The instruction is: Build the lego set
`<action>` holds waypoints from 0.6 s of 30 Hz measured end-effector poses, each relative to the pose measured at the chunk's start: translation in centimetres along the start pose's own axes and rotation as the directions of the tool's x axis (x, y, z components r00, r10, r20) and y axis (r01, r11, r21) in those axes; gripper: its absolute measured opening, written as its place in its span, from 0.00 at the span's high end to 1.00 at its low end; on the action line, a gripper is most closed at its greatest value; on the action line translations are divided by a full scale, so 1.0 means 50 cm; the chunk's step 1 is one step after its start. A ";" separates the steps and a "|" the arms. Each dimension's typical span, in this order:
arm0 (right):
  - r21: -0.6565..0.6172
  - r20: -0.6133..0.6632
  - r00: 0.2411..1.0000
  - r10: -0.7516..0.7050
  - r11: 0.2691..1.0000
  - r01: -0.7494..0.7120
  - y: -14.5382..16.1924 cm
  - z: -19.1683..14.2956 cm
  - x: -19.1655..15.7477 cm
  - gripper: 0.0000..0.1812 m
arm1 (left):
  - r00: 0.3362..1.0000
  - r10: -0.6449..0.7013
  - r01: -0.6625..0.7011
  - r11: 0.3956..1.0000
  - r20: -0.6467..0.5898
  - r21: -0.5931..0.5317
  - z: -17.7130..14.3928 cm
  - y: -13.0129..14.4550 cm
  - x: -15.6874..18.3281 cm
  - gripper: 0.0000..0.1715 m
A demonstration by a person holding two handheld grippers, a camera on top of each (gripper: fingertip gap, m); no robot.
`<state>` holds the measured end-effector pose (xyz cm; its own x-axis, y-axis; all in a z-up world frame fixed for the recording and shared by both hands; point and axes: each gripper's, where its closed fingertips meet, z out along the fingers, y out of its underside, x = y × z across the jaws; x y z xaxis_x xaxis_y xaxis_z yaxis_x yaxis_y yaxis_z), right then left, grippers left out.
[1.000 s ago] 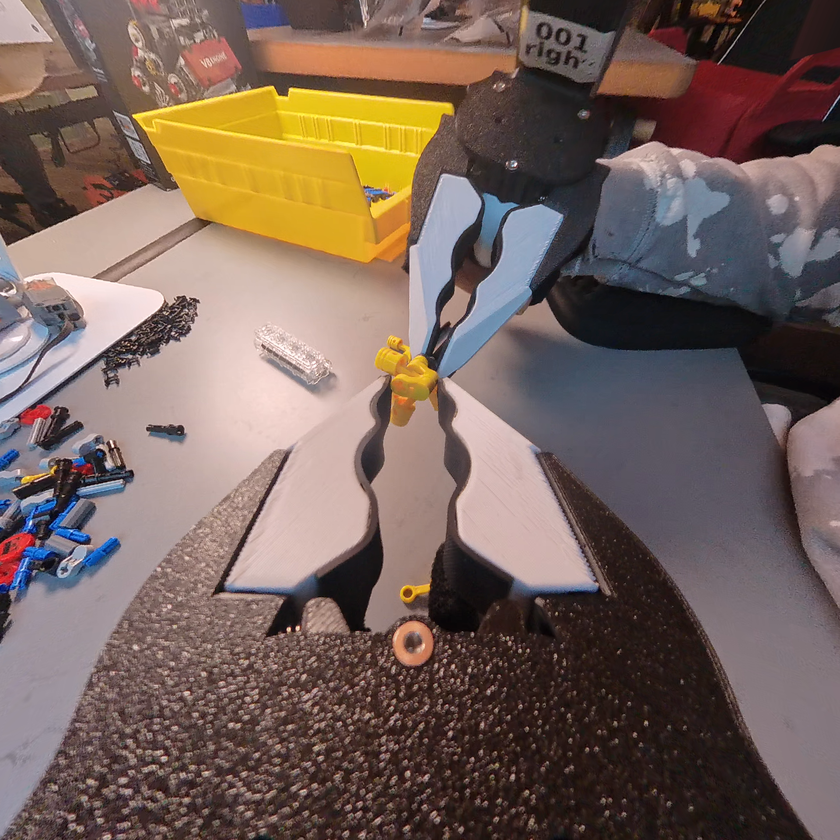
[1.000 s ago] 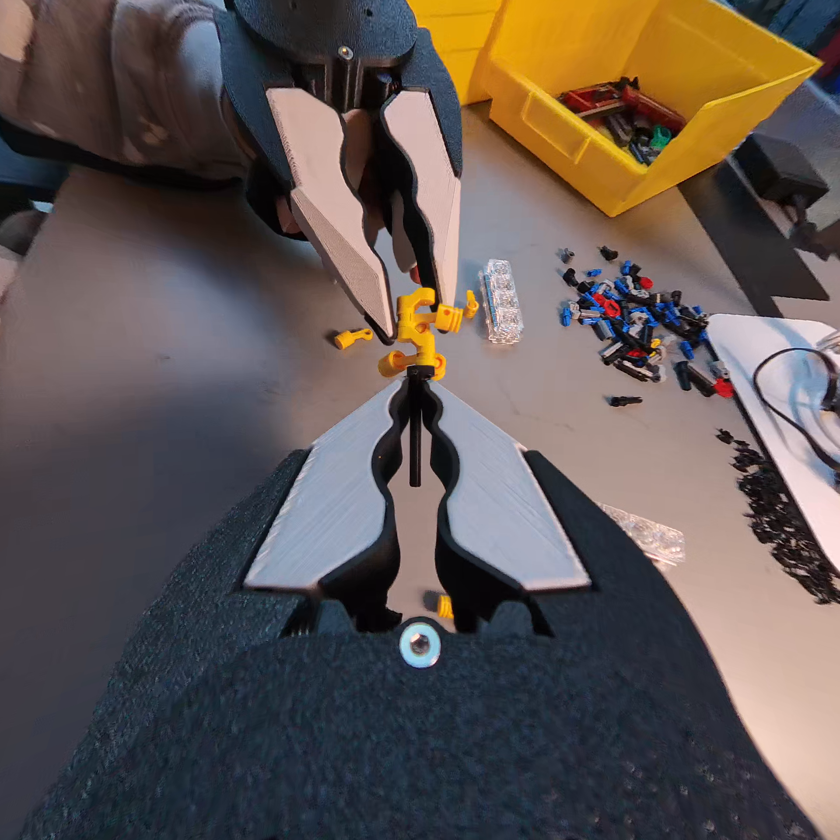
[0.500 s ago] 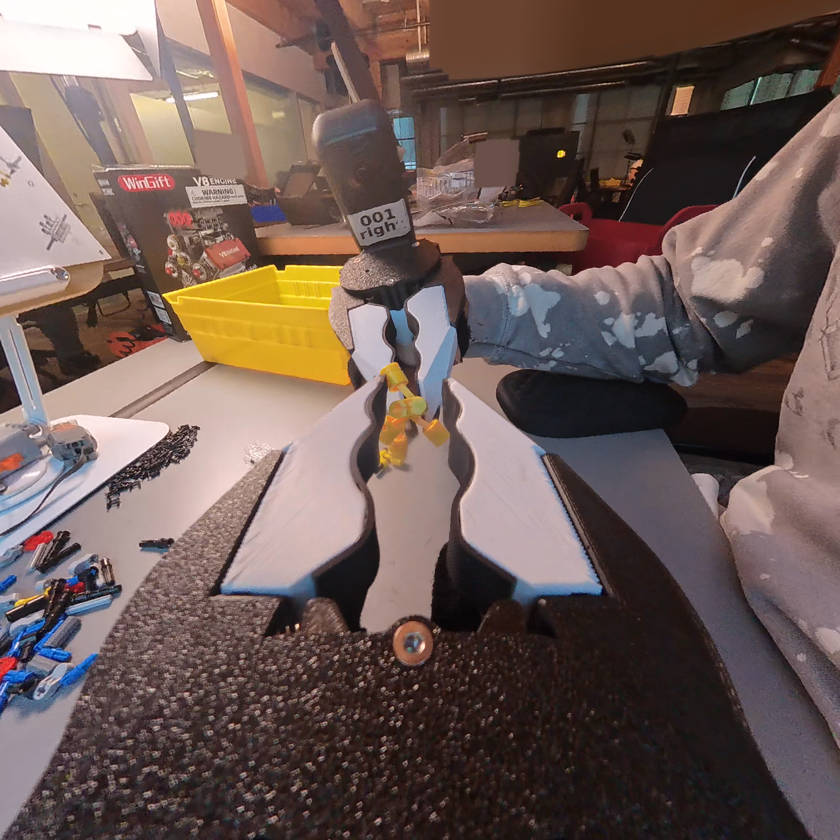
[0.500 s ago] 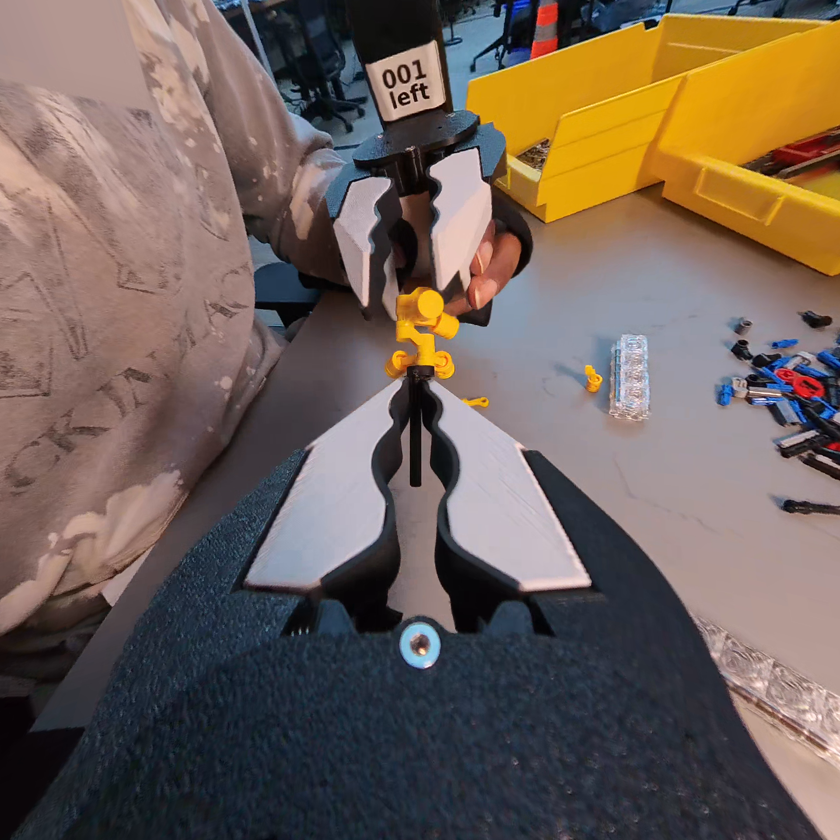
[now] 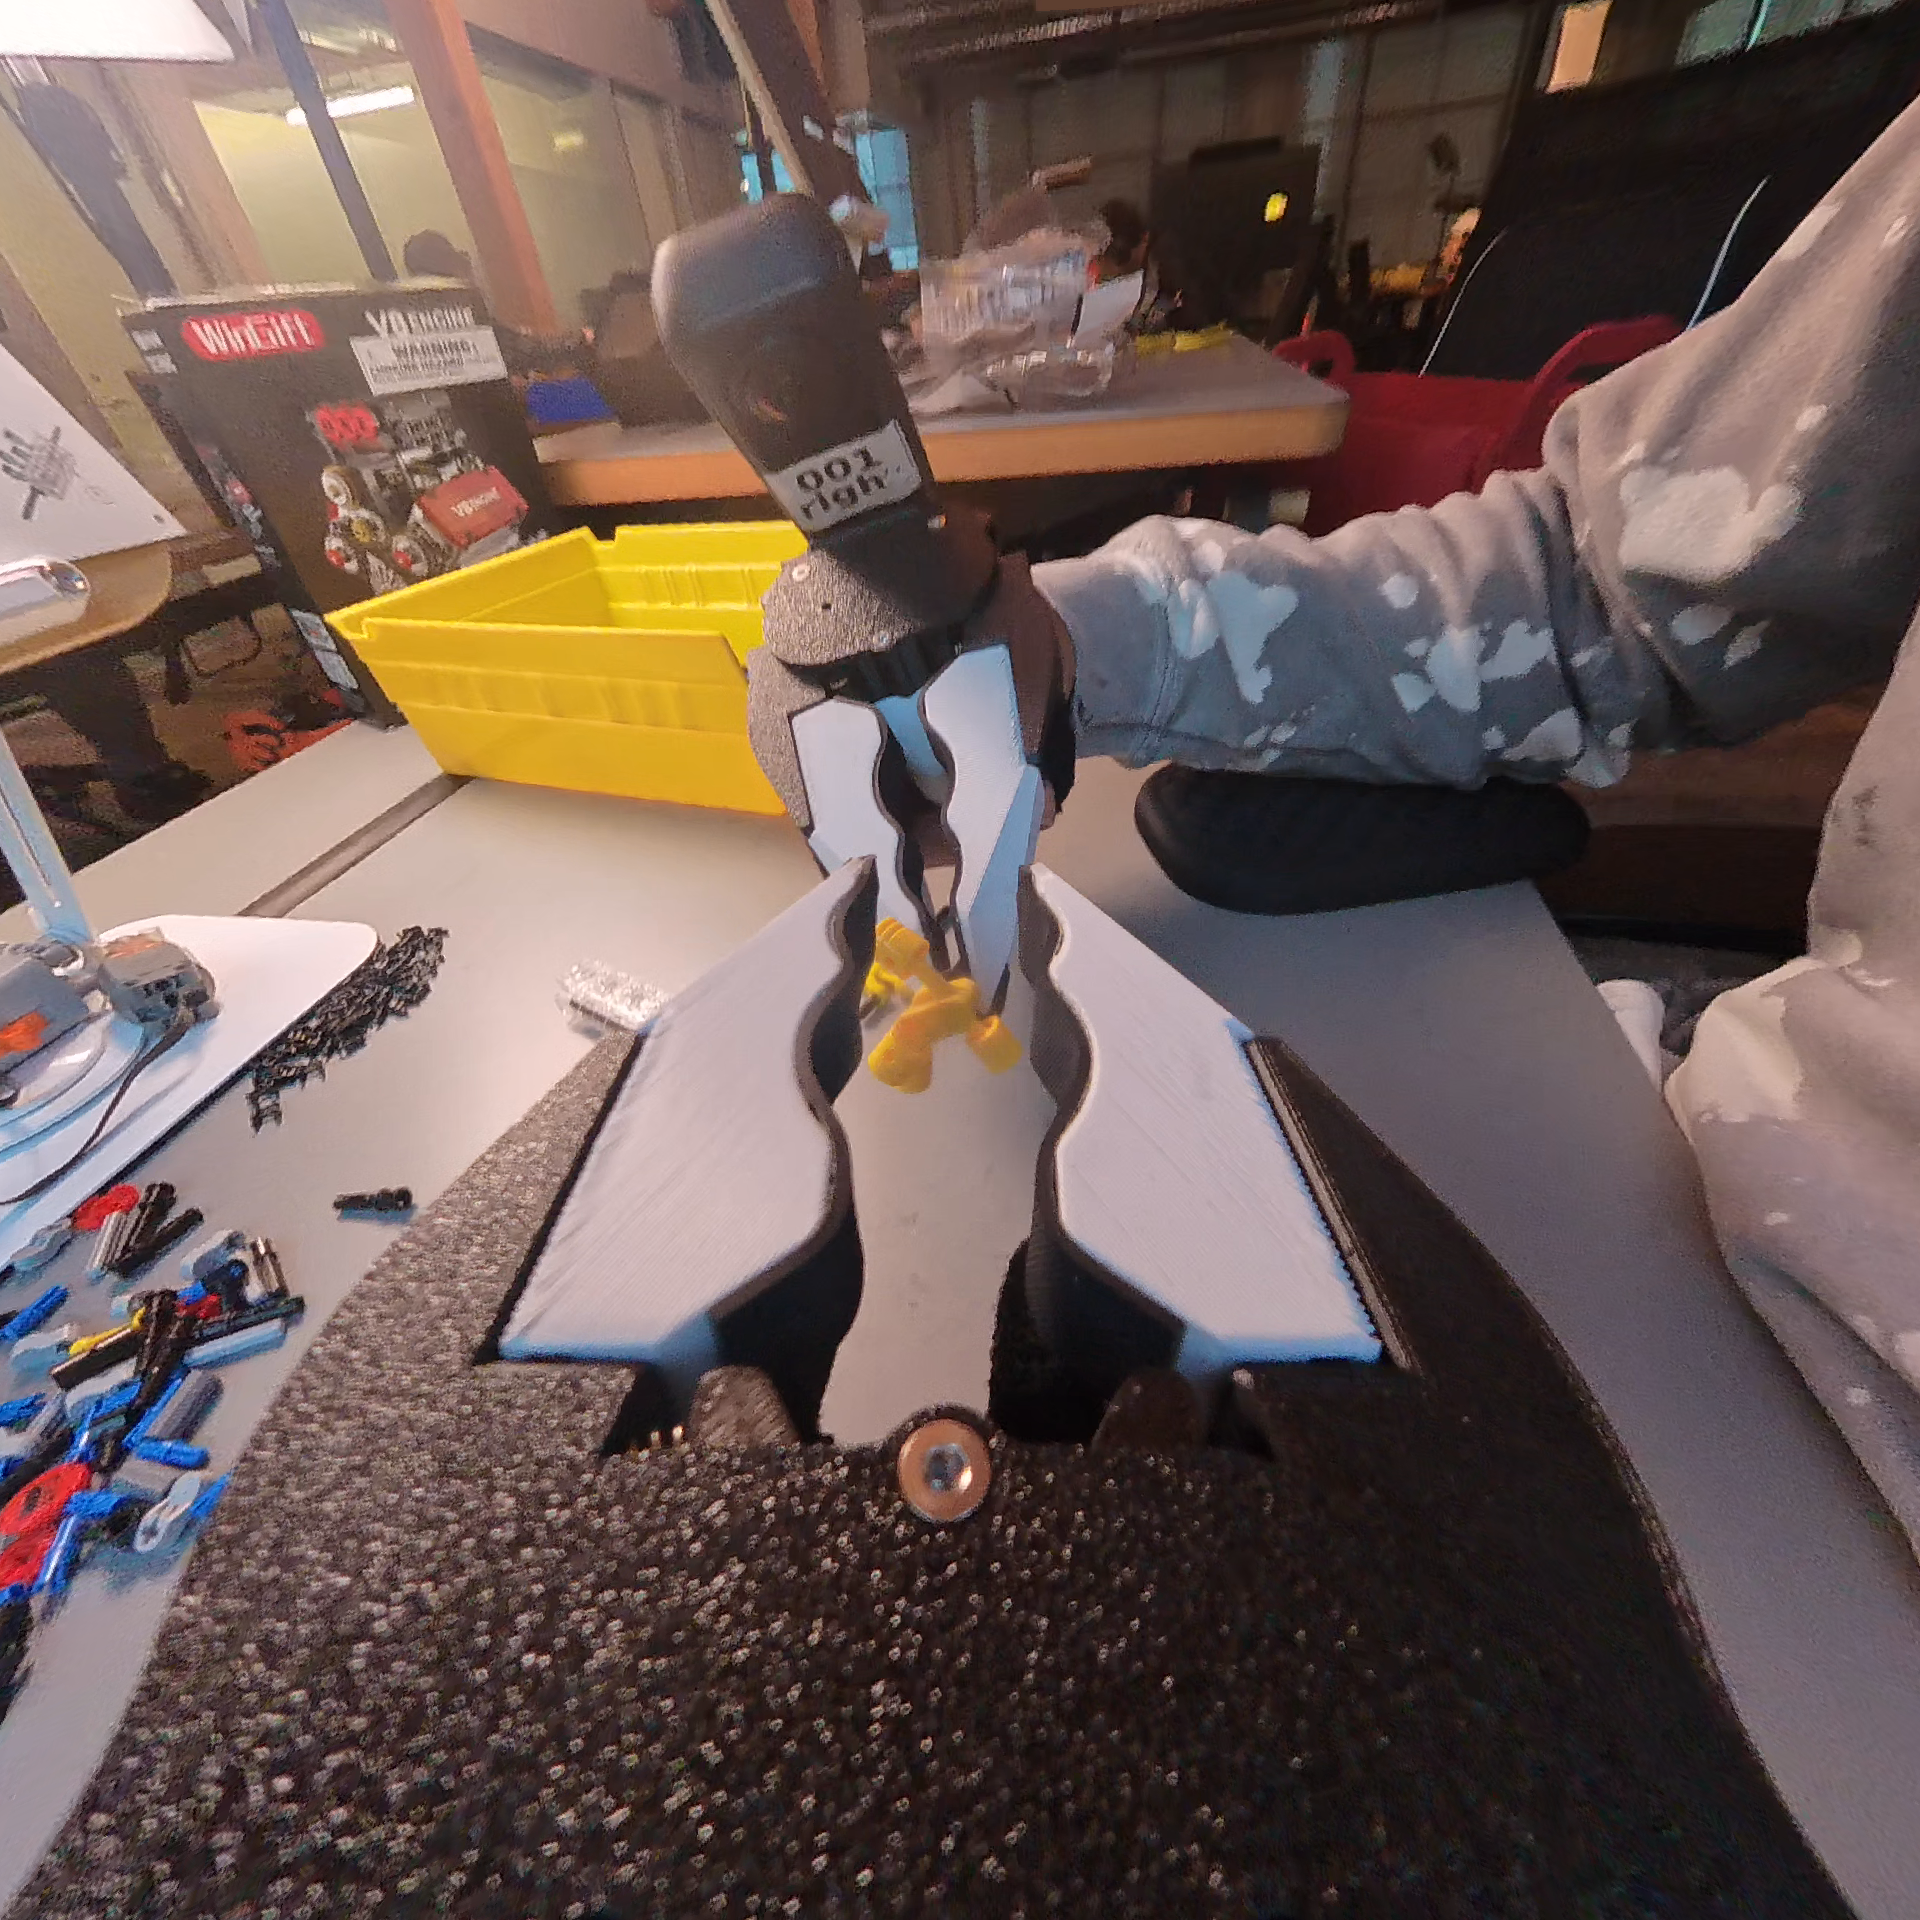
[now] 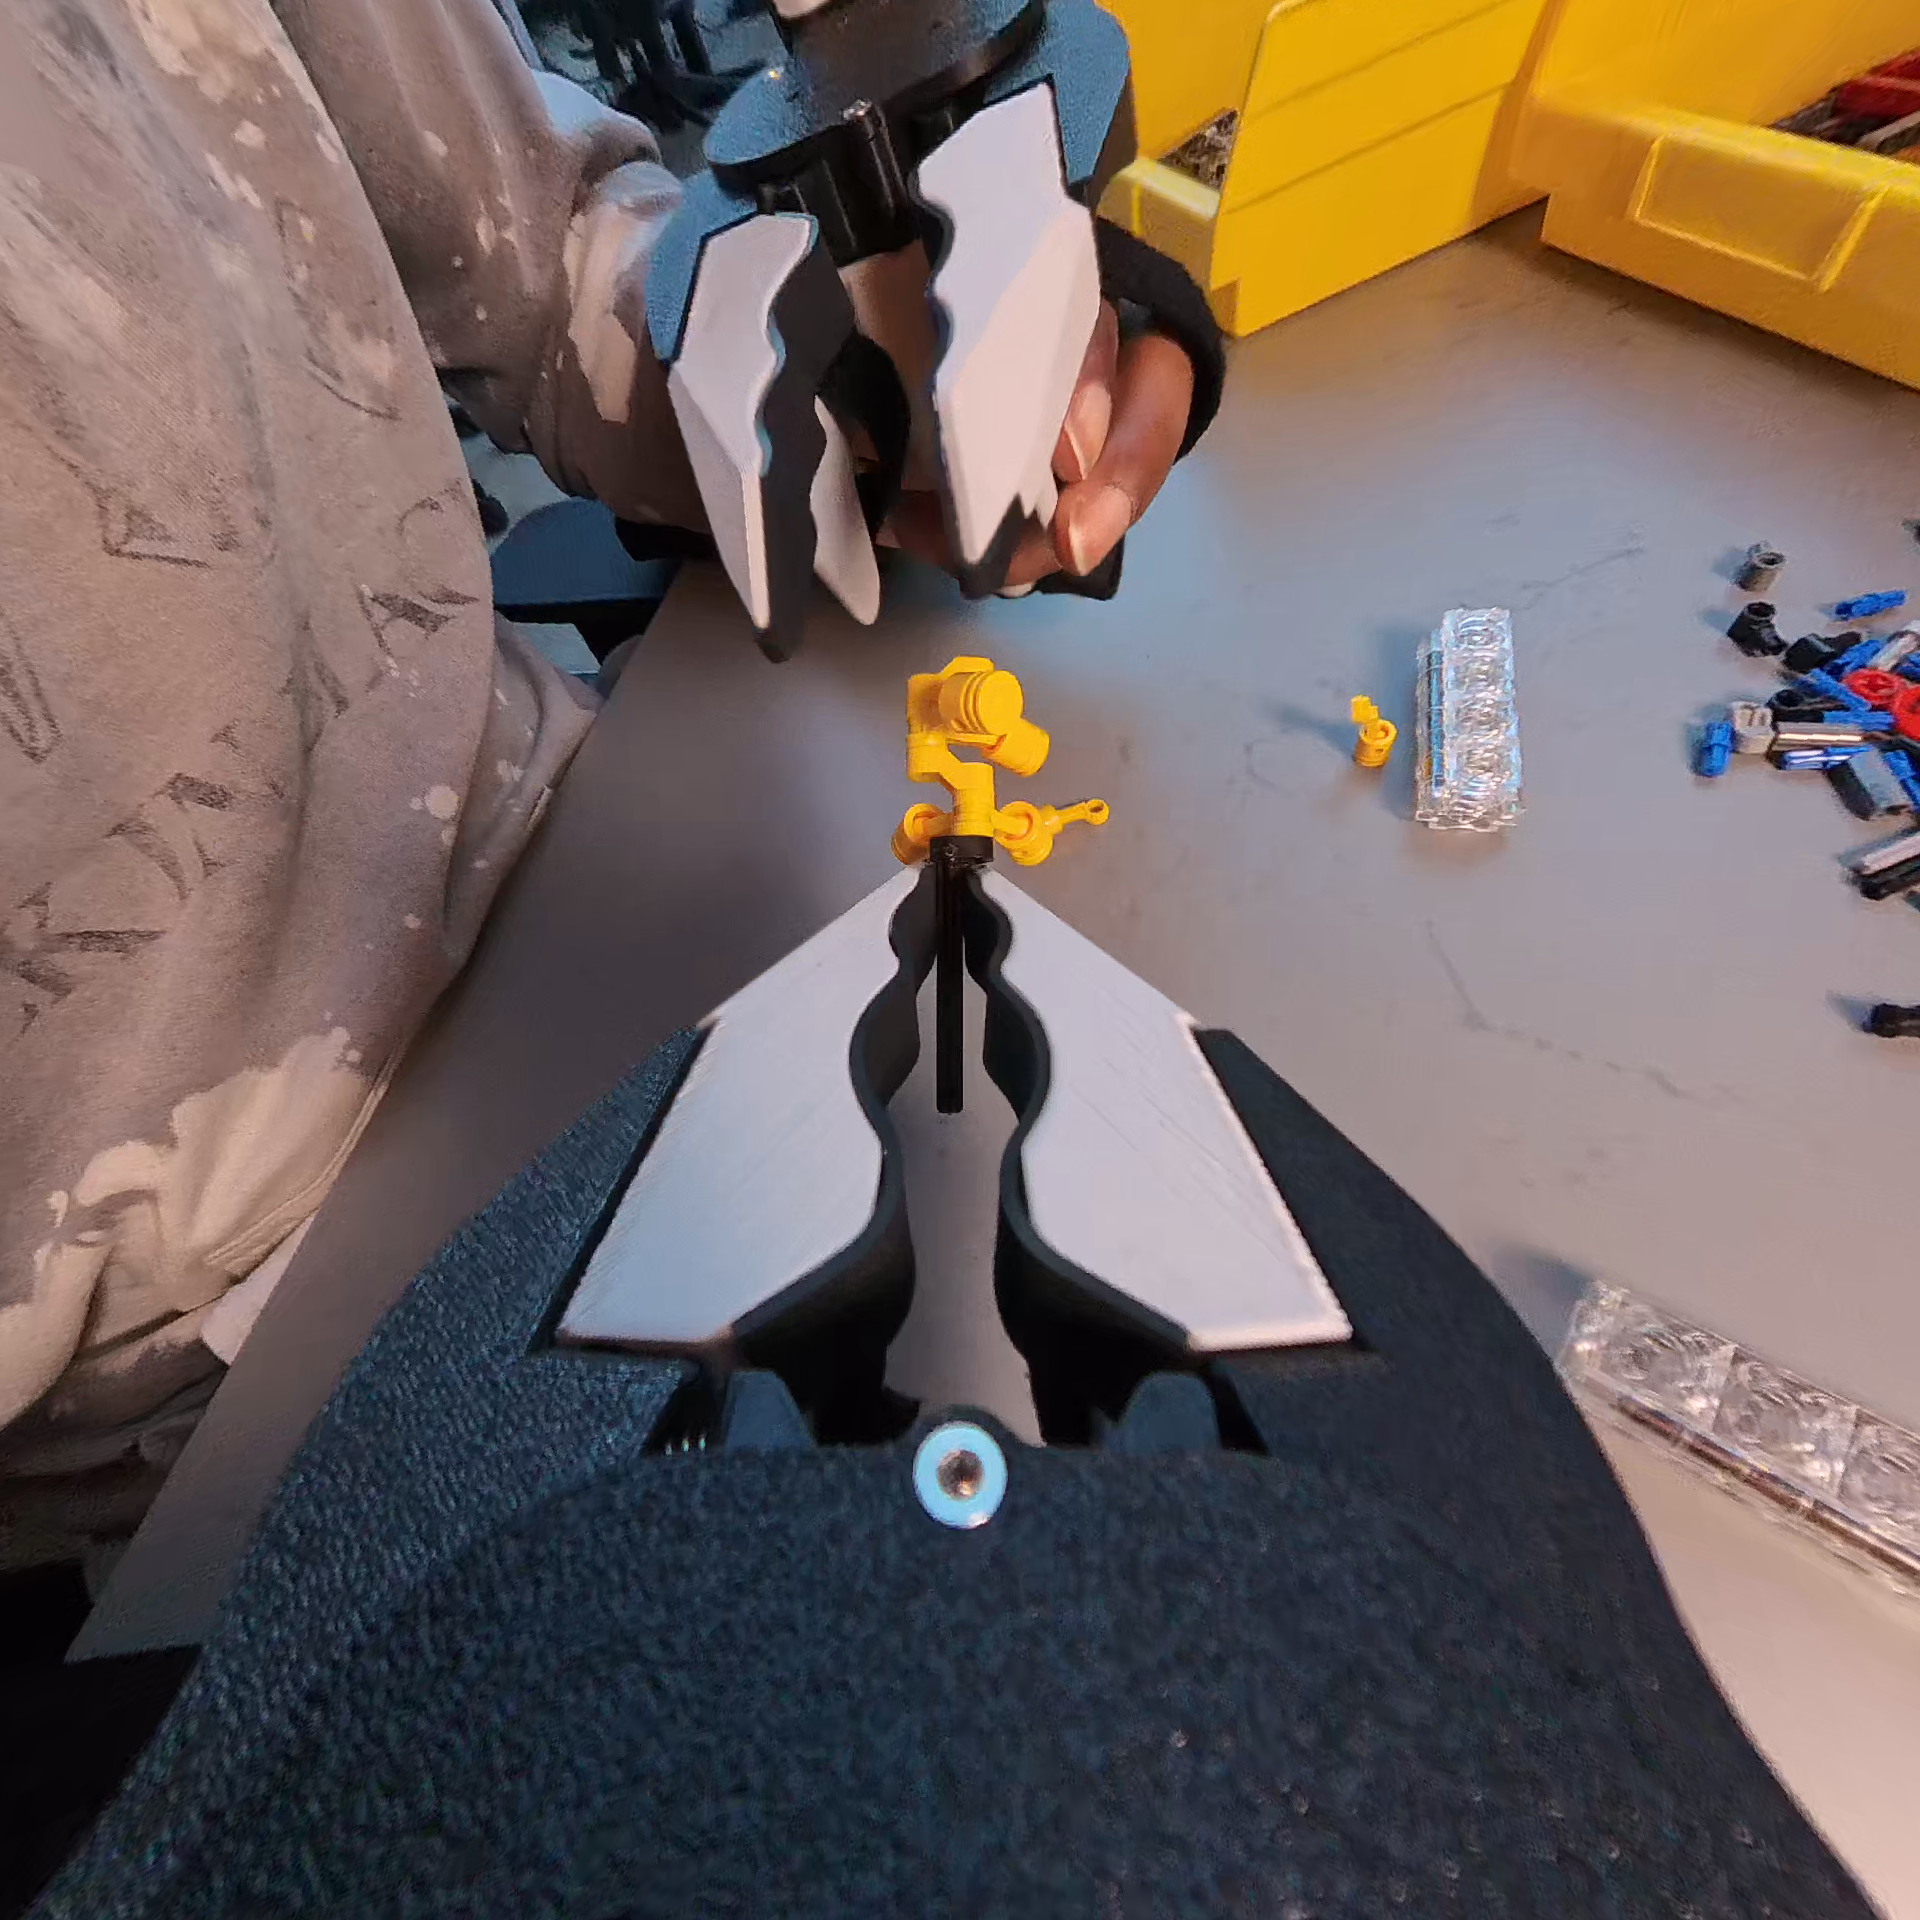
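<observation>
The right claw (image 6: 951,883) is pinched tight on a thin black axle (image 6: 949,997), and that axle carries the yellow crank assembly (image 6: 971,743) out past its tips, held up off the grey worktop (image 6: 1351,1039). That looks deliberate: gripping the bare axle leaves all the yellow joints free to be worked on. The left claw (image 6: 883,603) sits just beyond the assembly, spread wide and holding nothing, a clear gap between it and the yellow top. From its own camera the left claw (image 5: 940,904) frames the assembly between its parted fingers (image 5: 717,1143), so it seems lined up for a fresh bite or an adjustment. Around them, a small yellow connector (image 6: 1371,732) lies beside a clear stud block (image 6: 1467,717), with another yellow pin (image 6: 1075,812) on the worktop right behind the assembly. Blue, black and red pieces (image 6: 1829,727) are scattered farther right, with yellow bins (image 6: 1351,156) behind. Nothing blocks the gap between the claws; the loose pin behind is the only thing close enough to get nudged. A second clear strip (image 6: 1745,1423) lies near the right claw's body.
</observation>
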<state>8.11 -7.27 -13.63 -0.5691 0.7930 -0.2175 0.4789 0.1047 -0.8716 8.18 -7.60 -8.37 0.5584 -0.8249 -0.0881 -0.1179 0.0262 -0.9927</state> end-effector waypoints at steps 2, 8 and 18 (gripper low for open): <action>-0.019 -0.005 1.000 -0.003 1.000 0.003 0.009 0.006 -0.001 0.98 | 1.000 0.017 -0.015 0.997 0.023 -0.077 0.012 0.027 -0.001 0.87; -0.036 -0.024 1.000 -0.003 0.999 0.003 0.020 0.010 0.004 0.98 | 0.997 -0.069 0.074 0.986 0.038 -0.151 0.010 0.058 -0.019 0.87; -0.028 -0.104 0.994 -0.026 0.999 0.023 0.024 -0.008 0.014 0.98 | 0.976 -0.218 0.218 0.959 0.021 -0.180 -0.011 0.083 -0.051 0.78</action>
<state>8.51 -6.35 -14.65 -0.5092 0.8478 -0.1480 0.4844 0.1401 -0.8636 5.84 -5.70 -12.22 0.5877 -0.7988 0.1285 -0.1392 -0.2564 -0.9565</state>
